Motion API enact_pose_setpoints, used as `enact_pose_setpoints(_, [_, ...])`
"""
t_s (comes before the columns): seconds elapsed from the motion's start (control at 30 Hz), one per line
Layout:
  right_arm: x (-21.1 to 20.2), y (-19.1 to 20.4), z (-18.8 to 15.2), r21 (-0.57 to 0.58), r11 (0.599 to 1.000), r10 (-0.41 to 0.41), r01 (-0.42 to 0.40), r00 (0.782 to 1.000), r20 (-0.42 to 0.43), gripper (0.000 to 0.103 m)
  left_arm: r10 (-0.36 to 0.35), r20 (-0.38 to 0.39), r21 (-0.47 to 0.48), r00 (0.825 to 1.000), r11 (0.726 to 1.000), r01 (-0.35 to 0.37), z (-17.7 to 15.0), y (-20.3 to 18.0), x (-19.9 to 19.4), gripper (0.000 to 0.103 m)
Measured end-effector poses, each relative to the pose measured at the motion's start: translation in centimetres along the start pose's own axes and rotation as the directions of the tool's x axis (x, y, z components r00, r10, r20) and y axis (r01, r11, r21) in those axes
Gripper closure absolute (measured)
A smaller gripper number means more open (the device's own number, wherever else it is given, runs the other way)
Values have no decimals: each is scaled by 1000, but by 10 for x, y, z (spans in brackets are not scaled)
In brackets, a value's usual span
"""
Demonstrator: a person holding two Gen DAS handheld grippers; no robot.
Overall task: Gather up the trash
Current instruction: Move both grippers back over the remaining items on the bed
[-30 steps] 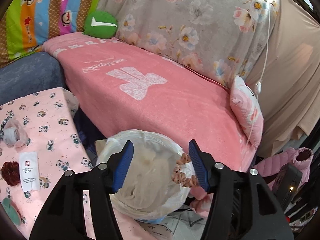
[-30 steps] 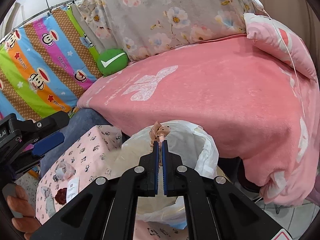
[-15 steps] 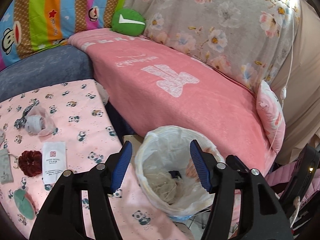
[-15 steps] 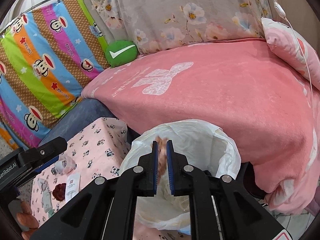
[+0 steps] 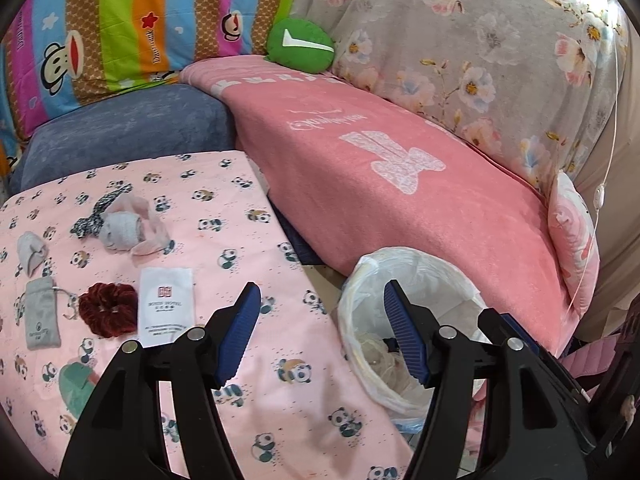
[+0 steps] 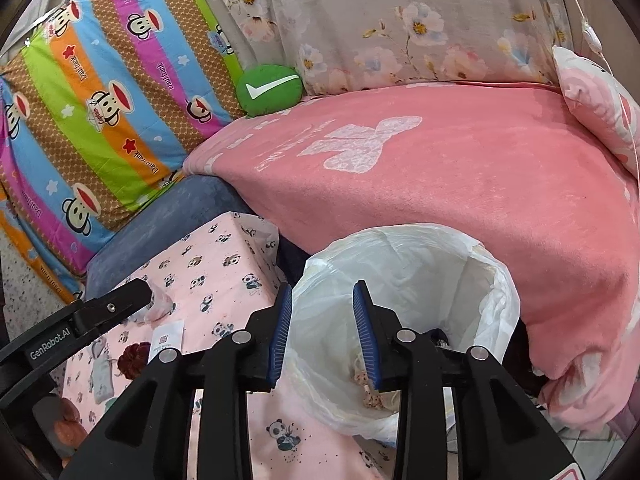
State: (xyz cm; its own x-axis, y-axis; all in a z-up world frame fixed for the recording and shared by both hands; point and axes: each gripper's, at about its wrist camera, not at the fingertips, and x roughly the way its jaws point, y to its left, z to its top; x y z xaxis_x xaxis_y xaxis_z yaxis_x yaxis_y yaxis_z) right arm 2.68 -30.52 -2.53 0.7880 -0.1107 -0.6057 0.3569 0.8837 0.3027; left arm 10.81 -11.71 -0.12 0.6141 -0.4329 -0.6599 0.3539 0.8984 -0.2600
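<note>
A bin lined with a white plastic bag (image 5: 416,276) (image 6: 420,264) stands beside the panda-print table (image 5: 248,240). My right gripper (image 6: 322,332) is open and empty over the bin's near rim; a small pink patterned scrap (image 6: 366,388) lies inside the bin. My left gripper (image 5: 320,340) is open and empty above the table edge. On the table lie a white paper packet (image 5: 166,306), a dark red scrunchie (image 5: 108,314), a grey pouch (image 5: 40,318), a crumpled pink and grey wad (image 5: 124,226) and a grey roll (image 5: 32,252).
A sofa with a pink blanket (image 5: 400,184) runs behind the bin, with a green cushion (image 5: 300,42) and a pink pillow (image 5: 572,240). A blue-grey seat (image 5: 120,128) lies behind the table. A green item (image 5: 74,388) sits near the table's front.
My right gripper has opened and the pink scrap has dropped into the bin. My left gripper has swung left, from over the bin toward the table.
</note>
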Motion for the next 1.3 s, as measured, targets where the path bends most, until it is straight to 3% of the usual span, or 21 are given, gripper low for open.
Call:
enact_pose_setpoints(0.23, [-5, 26, -11, -58, 998, 1, -1, 1000, -3, 58, 53, 1, -25, 999, 998, -53, -10, 27, -11, 42])
enact_pose_setpoints(0.37, [-8, 36, -15, -75, 997, 11, -12, 1000, -12, 53, 89, 15, -38, 996, 995, -89, -16, 41, -20, 35])
enact_pose_setpoints(0.63, [-7, 60, -31, -115, 993, 31, -36, 999, -43, 50, 162, 8, -36, 987, 986, -161, -28, 63, -29, 34])
enact_pose_setpoints(0.87, [-6, 83, -45, -148, 988, 46, -54, 997, -61, 39, 241, -13, -57, 970, 969, -241, -41, 94, -35, 24])
enact_pose_setpoints(1.3, [7, 125, -76, -206, 975, 62, -87, 990, -123, 33, 356, -89, -134, 930, 921, -366, -69, 158, -36, 14])
